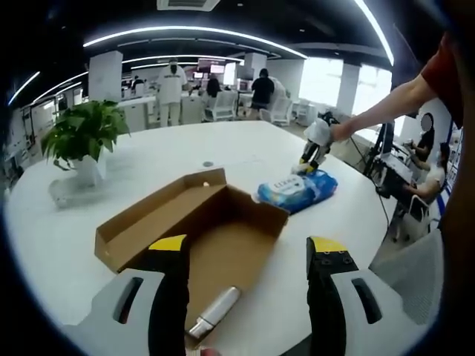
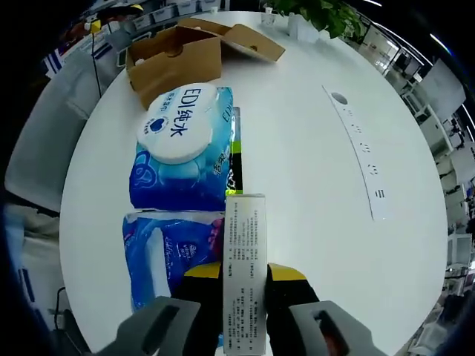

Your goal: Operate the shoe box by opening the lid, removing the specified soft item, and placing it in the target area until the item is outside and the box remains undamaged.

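Counting what we see: one shoe box (image 1: 200,222), two blue wipe packs, one slim carton, one metal tube, one potted plant, all on one white table (image 1: 67,245).
Shoe box: open, brown cardboard, its lid folded back on the side toward the plant; in the right gripper view we see it (image 2: 174,59) at the far end of the table.
Metal tube (image 1: 215,311): we see it lying inside the shoe box, near the edge closest to the left gripper.
Wipe packs: in the right gripper view one pack with a white round lid (image 2: 182,148) lies outside the shoe box, on the table just short of it; a second blue pack (image 2: 171,252) lies touching the first on the side away from the box. In the left gripper view we make out a blue pack (image 1: 297,190) just beside the box.
Slim carton (image 2: 244,274): white, printed, lying along the second pack's edge, away from the shoe box.
Potted plant (image 1: 83,137): well apart from the shoe box, beyond its lid.
Left gripper (image 1: 249,259): released, jaws wide apart, hovering over the near side of the shoe box, grasping nothing.
Right gripper (image 2: 244,278): clenched on the slim carton, jaws pressed against its two long sides; in the left gripper view we see it (image 1: 313,152) at the blue pack, held by a person's outstretched arm (image 1: 386,107).
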Motion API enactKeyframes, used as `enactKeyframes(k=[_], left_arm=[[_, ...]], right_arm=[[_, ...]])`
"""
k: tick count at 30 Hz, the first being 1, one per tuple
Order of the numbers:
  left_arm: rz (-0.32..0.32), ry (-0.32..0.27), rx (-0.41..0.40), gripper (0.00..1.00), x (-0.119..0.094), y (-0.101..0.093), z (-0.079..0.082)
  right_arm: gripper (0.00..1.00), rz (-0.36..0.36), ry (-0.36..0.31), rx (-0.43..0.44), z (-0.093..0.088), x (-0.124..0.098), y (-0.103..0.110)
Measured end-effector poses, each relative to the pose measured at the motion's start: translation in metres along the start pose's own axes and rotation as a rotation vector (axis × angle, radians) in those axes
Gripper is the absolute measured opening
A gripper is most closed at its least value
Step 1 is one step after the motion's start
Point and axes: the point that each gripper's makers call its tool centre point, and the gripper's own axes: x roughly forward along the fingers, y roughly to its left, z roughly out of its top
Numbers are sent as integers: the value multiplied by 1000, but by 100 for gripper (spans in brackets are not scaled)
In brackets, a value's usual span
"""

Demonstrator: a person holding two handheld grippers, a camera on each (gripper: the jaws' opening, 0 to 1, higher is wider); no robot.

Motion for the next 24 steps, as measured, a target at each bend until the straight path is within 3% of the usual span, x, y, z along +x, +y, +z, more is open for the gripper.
enactKeyframes(k=[24], left_arm=[[-1, 11, 8, 63, 1, -1, -2]], right_arm=[[18, -4, 37, -19, -11, 6, 0]])
